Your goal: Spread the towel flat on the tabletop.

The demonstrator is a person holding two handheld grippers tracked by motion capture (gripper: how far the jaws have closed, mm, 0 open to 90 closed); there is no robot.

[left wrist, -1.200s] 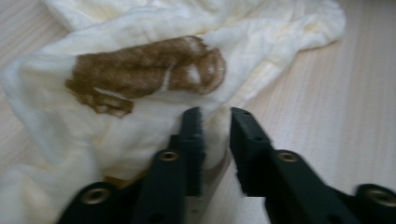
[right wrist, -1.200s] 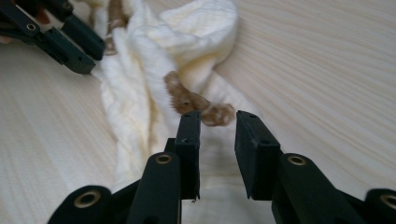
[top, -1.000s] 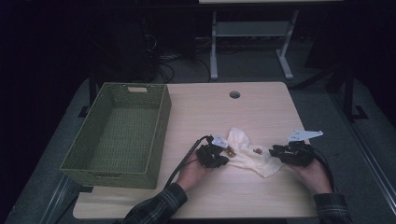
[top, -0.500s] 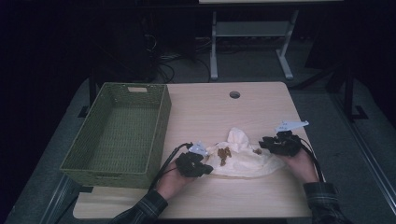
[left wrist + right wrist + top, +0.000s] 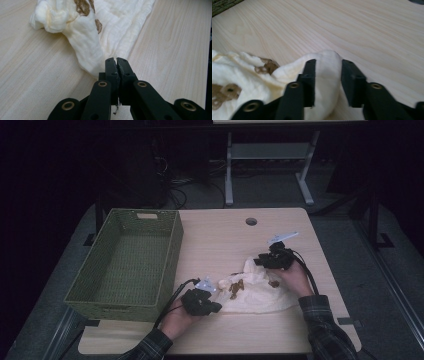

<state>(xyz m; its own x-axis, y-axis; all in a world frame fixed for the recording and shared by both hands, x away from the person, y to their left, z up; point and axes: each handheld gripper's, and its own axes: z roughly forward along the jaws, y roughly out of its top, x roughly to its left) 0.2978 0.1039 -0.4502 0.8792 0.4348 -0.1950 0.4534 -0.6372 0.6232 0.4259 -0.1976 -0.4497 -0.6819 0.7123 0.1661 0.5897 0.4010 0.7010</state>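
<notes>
At the near edge of the light wooden table, the person's left hand holds the left gripper, pointed right toward a cream cloth with brown printed patches. In the left gripper view its black jaws are pressed together on the thin near corner of the cloth — only a sliver of fabric shows between the tips. The cloth lies crumpled on the table's right half, spreading away from that pinched corner toward the far right, where it bunches up.

Farther back, the right hand holds the right gripper at the cloth's far edge. In the right gripper view its jaws stand partly apart with a thick rounded fold of the cloth filling the gap between them — both inner faces touch the fabric.

To the left, a green woven basket sits on the table's left side, well apart from the cloth. Beyond the cloth, near the far edge, a round cable hole is set in the tabletop
</notes>
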